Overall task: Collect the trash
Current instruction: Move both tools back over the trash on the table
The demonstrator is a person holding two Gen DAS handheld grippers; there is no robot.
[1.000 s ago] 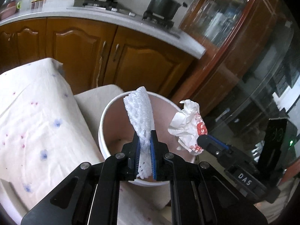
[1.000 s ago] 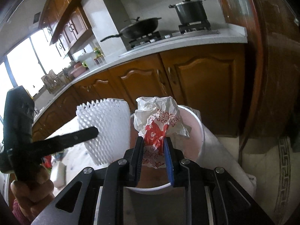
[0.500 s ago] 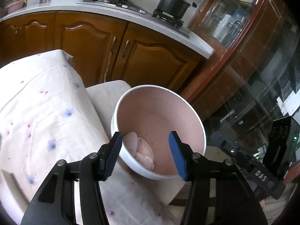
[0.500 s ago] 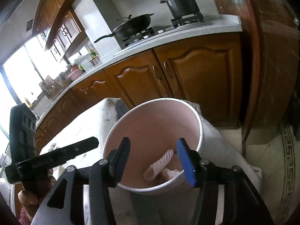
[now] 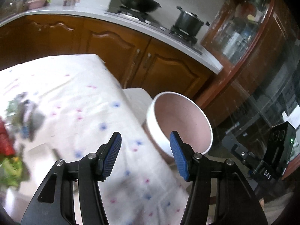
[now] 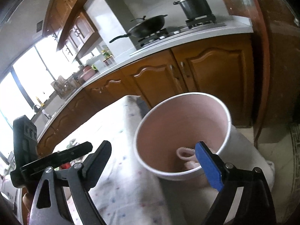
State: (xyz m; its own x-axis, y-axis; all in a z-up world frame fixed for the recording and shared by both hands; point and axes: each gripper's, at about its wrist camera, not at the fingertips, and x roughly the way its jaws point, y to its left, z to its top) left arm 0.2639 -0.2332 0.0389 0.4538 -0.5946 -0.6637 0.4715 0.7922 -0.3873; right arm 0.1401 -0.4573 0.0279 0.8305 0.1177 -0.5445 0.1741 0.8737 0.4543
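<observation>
Both hand-held grippers spread wide, nothing between the fingers: left hand-held gripper (image 5: 145, 152) over the surface (image 5: 75, 101) edge, just left of the trash bin (image 5: 155, 131); right hand-held gripper (image 6: 151, 155) straddles the bin's near rim (image 6: 165, 174). Only the right wrist view sees the bin floor: foam net (image 6: 182, 152) lying at the bottom, plus a second pale piece (image 6: 190, 166) beside it, too hidden by the blue finger (image 6: 208, 166) to identify. Left wrist view shows just bare pink inner wall, but it catches blurred red/green and dark items (image 5: 28, 120) on the surface, far left of the bin. Bin stands touching the tablecloth's hanging edge; kitchen cabinets (image 6: 187, 78) behind it, floor (image 6: 277, 155) open to its right.
</observation>
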